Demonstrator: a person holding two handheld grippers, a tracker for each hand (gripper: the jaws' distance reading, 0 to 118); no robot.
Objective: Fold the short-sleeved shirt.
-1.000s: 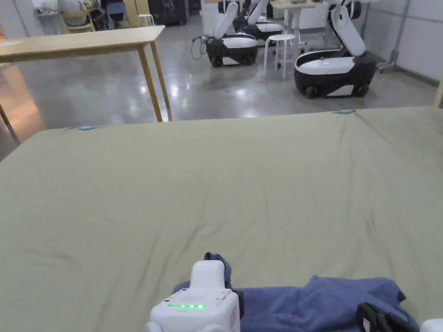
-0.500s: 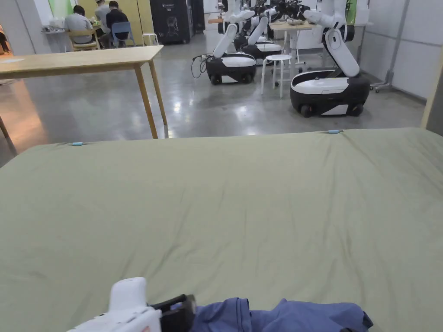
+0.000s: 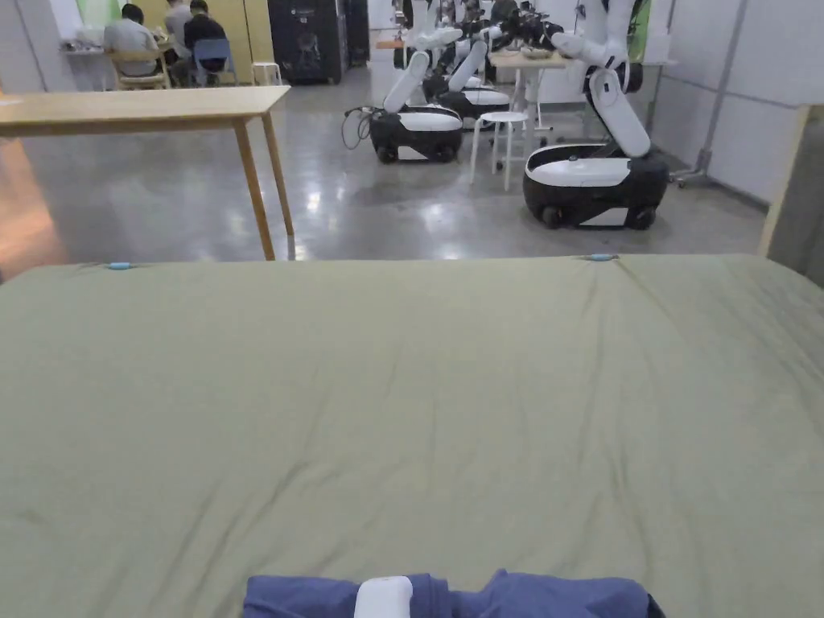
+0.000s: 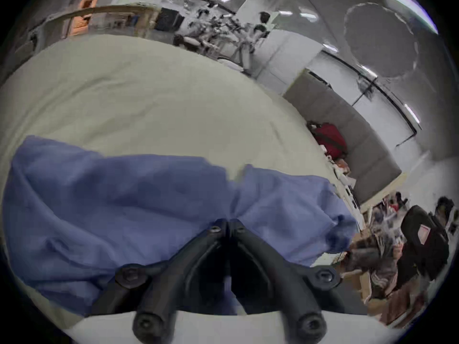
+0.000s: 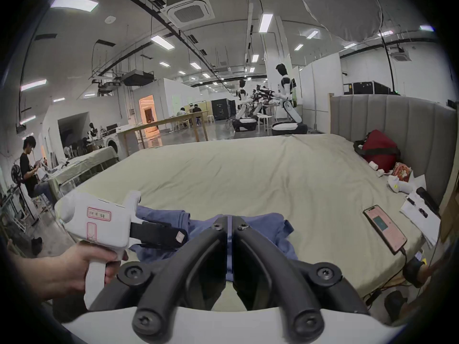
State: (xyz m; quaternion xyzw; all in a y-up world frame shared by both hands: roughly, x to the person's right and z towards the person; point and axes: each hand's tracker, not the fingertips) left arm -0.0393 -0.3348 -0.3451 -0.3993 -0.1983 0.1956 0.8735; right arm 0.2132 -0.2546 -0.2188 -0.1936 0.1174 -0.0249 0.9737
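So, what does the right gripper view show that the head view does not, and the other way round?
The right gripper view shows the right tongs closed on the blue shirt, a hand holding the left tongs, a phone and a red bag. The head view shows two small blue clips on the far edge of the bed. Both show the shirt, the green sheet and the wheeled robots.

A crumpled blue cotton shirt (image 3: 515,597) lies at the near edge of the wide olive-green bed (image 3: 418,386). The white top of my gripper (image 3: 384,597) pokes up against it. Beyond the bed stand a wooden table (image 3: 161,103) and black-and-white wheeled robots (image 3: 594,173).
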